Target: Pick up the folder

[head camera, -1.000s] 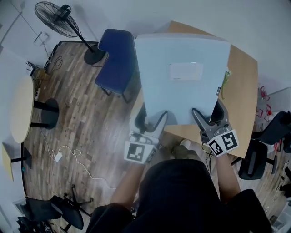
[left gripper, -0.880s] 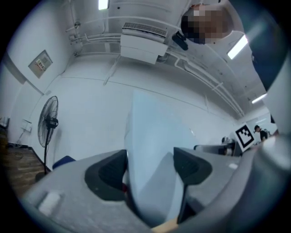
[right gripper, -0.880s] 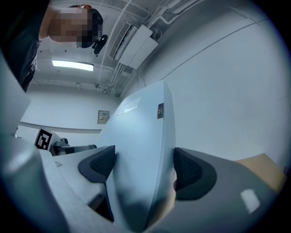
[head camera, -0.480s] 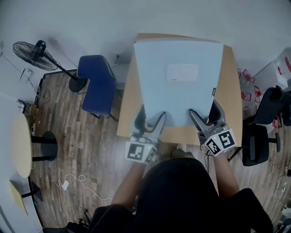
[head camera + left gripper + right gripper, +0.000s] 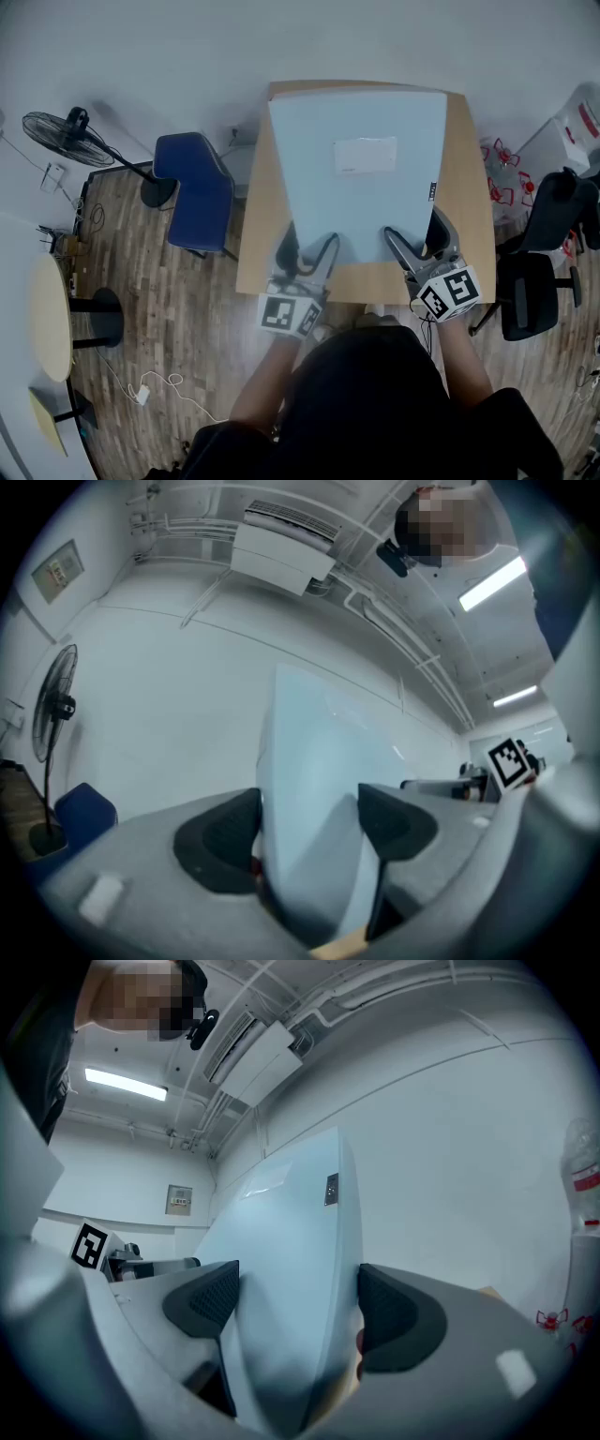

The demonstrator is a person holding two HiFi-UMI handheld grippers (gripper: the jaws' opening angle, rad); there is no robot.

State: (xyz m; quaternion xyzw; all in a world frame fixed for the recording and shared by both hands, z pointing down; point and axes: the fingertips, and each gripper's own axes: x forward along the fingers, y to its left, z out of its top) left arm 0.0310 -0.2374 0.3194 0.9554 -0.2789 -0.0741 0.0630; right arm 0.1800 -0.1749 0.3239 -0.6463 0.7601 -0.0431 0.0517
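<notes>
Your left gripper (image 5: 309,244) and right gripper (image 5: 414,230) both clamp the folder (image 5: 356,178). It looks light, stiff and slick, so those near corners suit.

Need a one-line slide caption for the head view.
Left gripper and right gripper grip the near edge of a pale blue folder over a wooden table.

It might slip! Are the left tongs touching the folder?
Touching. In the left gripper view, the left tongs squeeze the folder between both pads.
</notes>
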